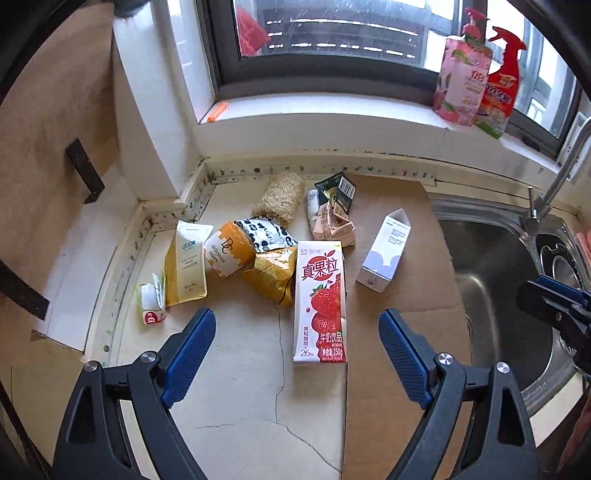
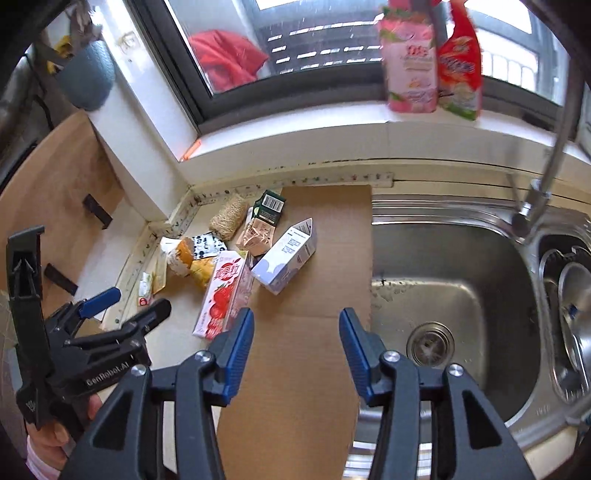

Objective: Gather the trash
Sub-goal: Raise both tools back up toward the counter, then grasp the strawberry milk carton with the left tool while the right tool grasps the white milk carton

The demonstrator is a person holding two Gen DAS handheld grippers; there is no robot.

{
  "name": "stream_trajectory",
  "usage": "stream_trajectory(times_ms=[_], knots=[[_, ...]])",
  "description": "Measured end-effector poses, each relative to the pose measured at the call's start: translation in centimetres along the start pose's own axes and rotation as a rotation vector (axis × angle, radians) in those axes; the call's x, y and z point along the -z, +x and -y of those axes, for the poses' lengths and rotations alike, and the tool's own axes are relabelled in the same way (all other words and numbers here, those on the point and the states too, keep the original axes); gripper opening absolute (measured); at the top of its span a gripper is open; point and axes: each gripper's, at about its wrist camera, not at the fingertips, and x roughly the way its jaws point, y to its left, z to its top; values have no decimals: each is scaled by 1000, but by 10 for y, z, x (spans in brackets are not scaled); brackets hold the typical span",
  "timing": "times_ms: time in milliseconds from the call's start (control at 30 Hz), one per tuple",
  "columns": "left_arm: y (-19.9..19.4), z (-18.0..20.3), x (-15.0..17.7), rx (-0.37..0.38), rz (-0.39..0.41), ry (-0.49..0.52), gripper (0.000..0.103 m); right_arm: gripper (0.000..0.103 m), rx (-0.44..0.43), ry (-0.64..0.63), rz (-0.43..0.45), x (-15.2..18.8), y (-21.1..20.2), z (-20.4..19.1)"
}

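Both grippers, left [image 1: 297, 347] and right [image 2: 296, 345], gape empty. Trash on counter [image 1: 236, 369] by sink [image 2: 461, 295]. Strawberry carton [image 1: 320, 306] nearest: probably light, crushable; pinch across narrow sides. Wrappers [image 1: 266, 271] limp, slippery.

Bright daylight from the window [image 1: 332, 33], soft shadows, fisheye bending at edges, slight motion blur

The left gripper [image 1: 297, 345] is hovering with jaws wide over the counter [image 1: 236, 387], the strawberry milk carton [image 1: 320, 306] lying between them, wrappers [image 1: 258, 254] crowding farther back.
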Motion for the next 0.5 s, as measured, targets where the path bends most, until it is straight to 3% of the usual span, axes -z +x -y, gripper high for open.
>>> stream_trajectory(times_ms=[267, 500], knots=[[75, 13, -14, -43, -127, -43, 89, 49, -101, 58, -143, -52, 96, 18], [108, 16, -17, -61, -183, -45, 88, 49, -111, 168, -228, -63, 152, 24]])
